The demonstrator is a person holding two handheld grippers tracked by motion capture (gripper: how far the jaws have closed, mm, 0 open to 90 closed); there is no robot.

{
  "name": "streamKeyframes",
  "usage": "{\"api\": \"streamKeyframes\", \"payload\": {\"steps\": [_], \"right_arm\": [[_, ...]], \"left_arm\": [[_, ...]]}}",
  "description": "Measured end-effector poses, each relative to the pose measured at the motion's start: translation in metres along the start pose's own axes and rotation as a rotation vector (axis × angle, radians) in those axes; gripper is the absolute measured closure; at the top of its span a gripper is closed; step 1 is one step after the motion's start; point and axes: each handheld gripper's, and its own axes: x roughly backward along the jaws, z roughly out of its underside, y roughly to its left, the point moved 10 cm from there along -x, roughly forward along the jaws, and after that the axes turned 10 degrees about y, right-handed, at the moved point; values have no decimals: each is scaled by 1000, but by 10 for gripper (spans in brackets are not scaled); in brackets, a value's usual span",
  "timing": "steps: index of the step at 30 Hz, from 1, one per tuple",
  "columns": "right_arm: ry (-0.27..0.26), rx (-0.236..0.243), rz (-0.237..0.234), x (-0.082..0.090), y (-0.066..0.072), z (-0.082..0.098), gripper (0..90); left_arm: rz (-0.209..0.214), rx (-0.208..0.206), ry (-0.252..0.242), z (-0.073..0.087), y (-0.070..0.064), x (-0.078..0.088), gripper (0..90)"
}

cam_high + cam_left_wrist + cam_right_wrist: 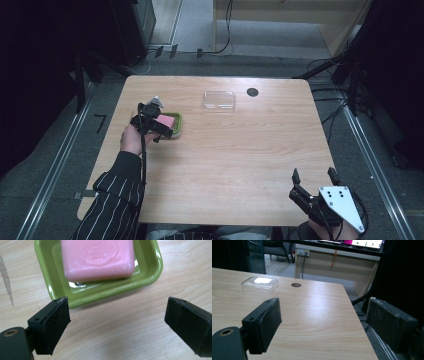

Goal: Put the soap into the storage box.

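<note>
A pink bar of soap (pixel 97 258) lies in a green soap dish (pixel 150 275) that sits toward the left edge of the bench (pixel 225 160), about midway along it. The left gripper (pixel 117 322) hangs just in front of the dish with its jaws spread wide and nothing between them; in the left gripper view the left jaw tip is close to the dish's near rim, and whether it touches I cannot tell. The step in hand looks like the approach to the dish, either to grip it or to take the soap.

A clear plastic lid (pixel 219 99) lies toward the far edge of the bench, well apart from the dish, with a small dark hole (pixel 252 92) in the bench top just beside it. The right gripper (pixel 314 176) waits at the near right corner, jaws also wide apart and empty.

The next move probably calls for the left jaws to advance until they straddle the soap or the dish rim, level with it, and then close squarely so the slippery bar does not squirt out.
</note>
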Motion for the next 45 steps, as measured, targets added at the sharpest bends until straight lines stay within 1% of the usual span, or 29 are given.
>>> {"api": "streamKeyframes", "payload": {"steps": [4, 8, 13, 18, 21, 24, 29, 32, 34, 36, 38, 40, 42, 45], "right_arm": [[1, 1, 0, 0, 0, 0, 128], [1, 0, 0, 0, 0, 0, 128], [1, 0, 0, 0, 0, 0, 128], [1, -2, 0, 0, 0, 0, 128], [0, 2, 0, 0, 0, 0, 128], [0, 1, -1, 0, 0, 0, 128], [-1, 2, -1, 0, 0, 0, 128], [-1, 3, -1, 0, 0, 0, 128], [-1, 3, -2, 0, 0, 0, 128], [0, 0, -1, 1, 0, 0, 128], [0, 0, -1, 1, 0, 0, 128], [0, 0, -2, 1, 0, 0, 128], [0, -1, -1, 1, 0, 0, 128], [-1, -1, -1, 1, 0, 0, 128]], "left_arm": [[-6, -8, 7, 9, 0, 0, 67], [-11, -31, 31, 22, -1, -1, 67], [-12, -31, 30, 36, -2, -1, 67], [-18, -57, 41, 49, -5, -1, 66], [-24, -62, 47, 57, -5, -3, 66], [-25, -70, 64, 67, -5, -5, 66], [-28, -68, 81, 83, -7, -12, 66], [-17, -74, 83, 91, -10, -15, 62], [-24, -77, 89, 97, -11, -17, 60], [-19, -82, 99, 103, -12, -19, 59], [-22, -82, 103, 108, -12, -21, 58], [-22, -87, 111, 113, -13, -22, 58], [-19, -80, 112, 118, -13, -23, 58], [-18, -89, 118, 125, -12, -23, 58]]}}
